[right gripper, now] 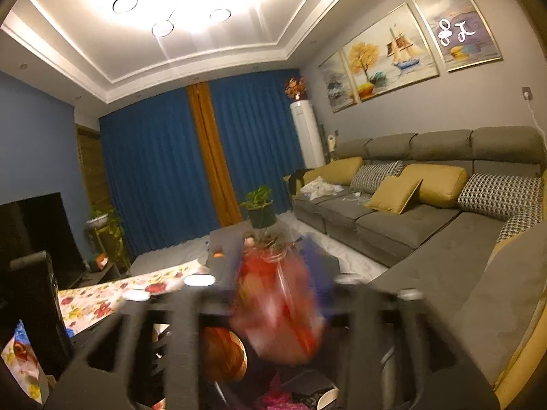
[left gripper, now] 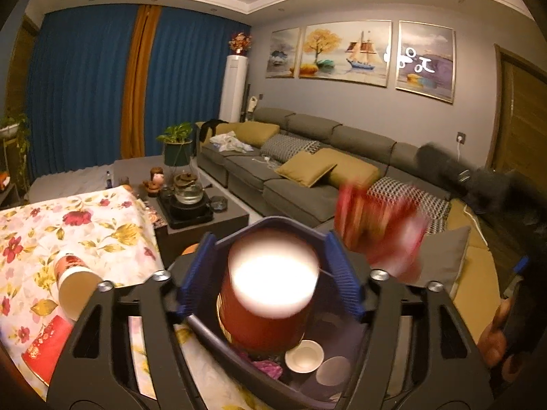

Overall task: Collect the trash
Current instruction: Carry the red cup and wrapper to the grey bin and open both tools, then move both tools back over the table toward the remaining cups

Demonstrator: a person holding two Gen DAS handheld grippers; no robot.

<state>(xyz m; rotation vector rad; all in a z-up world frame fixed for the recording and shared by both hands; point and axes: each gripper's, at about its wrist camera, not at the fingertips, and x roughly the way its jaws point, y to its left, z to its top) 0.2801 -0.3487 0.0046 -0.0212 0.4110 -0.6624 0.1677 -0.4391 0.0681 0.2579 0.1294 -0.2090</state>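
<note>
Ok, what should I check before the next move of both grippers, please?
1. Left gripper pads clear of the red cup: ok, gaps on both sides.
2. That cup above the bin: ok.
3. Right gripper free of the blurred cup: cannot tell.
4. Floral cloth cleared: not ok, a tipped paper cup and a second red cup lie there.

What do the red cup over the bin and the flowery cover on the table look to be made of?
The red cup looks like paper: thin wall, matte red outside, plain white inside, though glare hides detail. The flowery cover looks like thin cloth or soft plastic sheeting; it drapes and creases over the table edge with a slight sheen, so either is possible.
</note>
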